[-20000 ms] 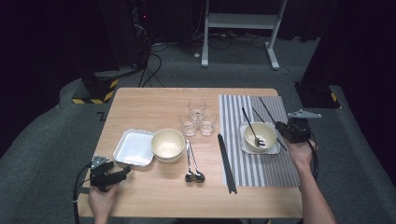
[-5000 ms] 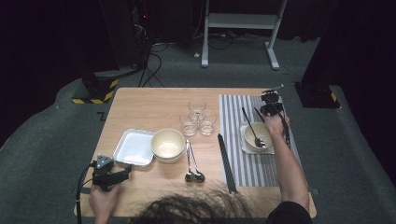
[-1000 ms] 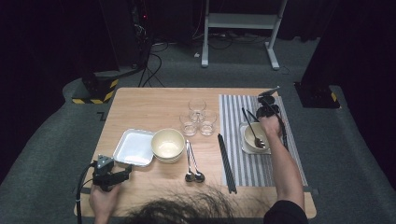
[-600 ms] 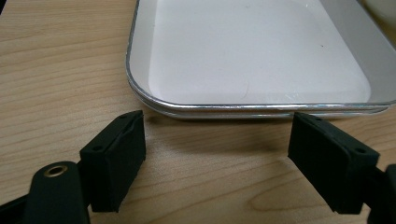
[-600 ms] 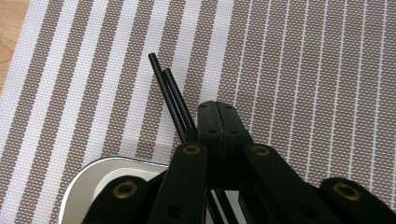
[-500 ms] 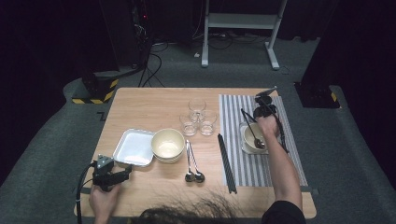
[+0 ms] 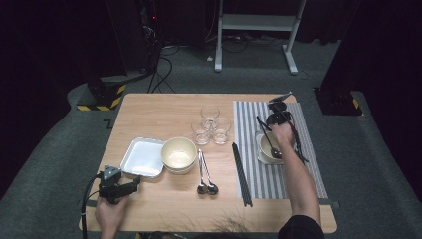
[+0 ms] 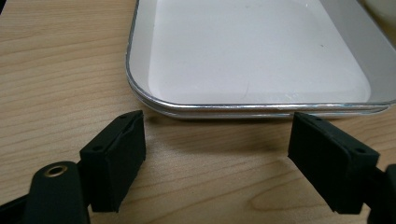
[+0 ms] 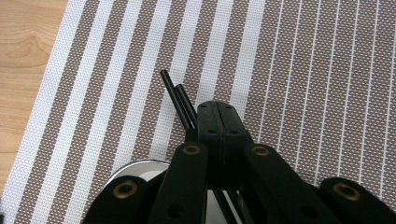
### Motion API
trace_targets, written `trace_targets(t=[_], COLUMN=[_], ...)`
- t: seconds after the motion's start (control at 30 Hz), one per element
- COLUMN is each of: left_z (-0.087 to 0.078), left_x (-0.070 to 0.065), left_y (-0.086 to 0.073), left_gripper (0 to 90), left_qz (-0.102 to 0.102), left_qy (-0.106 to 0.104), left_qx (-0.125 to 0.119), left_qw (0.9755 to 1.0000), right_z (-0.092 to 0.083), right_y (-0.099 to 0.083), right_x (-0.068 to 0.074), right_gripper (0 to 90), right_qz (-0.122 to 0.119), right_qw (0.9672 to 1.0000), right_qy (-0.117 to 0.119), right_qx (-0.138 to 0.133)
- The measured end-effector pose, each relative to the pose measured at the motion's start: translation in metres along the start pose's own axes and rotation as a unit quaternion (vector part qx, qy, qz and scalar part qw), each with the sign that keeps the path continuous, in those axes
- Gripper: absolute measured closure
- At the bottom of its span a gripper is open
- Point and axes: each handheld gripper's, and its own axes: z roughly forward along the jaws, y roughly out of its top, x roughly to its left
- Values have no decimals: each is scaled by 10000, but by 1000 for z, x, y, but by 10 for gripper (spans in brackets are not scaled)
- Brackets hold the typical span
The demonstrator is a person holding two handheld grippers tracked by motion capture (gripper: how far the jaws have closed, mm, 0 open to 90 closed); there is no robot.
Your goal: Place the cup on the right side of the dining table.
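Right gripper (image 9: 218, 122): I am pinching a pair of black chopsticks (image 9: 179, 100), jaws pressed together on them.
Chopsticks' place: I am holding them above the striped placemat (image 9: 303, 70), beside the small bowl (image 7: 263, 148).
Left gripper (image 8: 217, 158): I am keeping its jaws spread, nothing between, just before the white tray (image 8: 252, 51).

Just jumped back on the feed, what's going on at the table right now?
A person is laying out tableware with two hand-held grippers. The right gripper is shut on a pair of black chopsticks, holding them over the striped placemat beside the small bowl, which has a spoon in it. The left gripper rests open on the wooden table, just short of the white tray. Another pair of chopsticks lies along the placemat's left edge.
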Motion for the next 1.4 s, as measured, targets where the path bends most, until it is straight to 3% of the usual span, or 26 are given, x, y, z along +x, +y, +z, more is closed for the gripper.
trace_targets(t=[0.33, 1.03, 1.4], left_z=[0, 0, 0], left_x=[0, 0, 0], left_y=[0, 0, 0], left_gripper=[192, 191, 192], left_qz=[5, -6, -12], left_qy=[7, -14, -20], left_qx=[5, -3, -6], left_qw=[10000, 10000, 10000], right_z=[4, 6, 7], right_y=[1, 1, 0], right_x=[3, 18, 26], right_gripper=[898, 898, 898], right_qz=[-6, -175, -314], right_qw=[10000, 9996, 9994], right_qy=[-10, 195, 100], right_qx=[22, 53, 60])
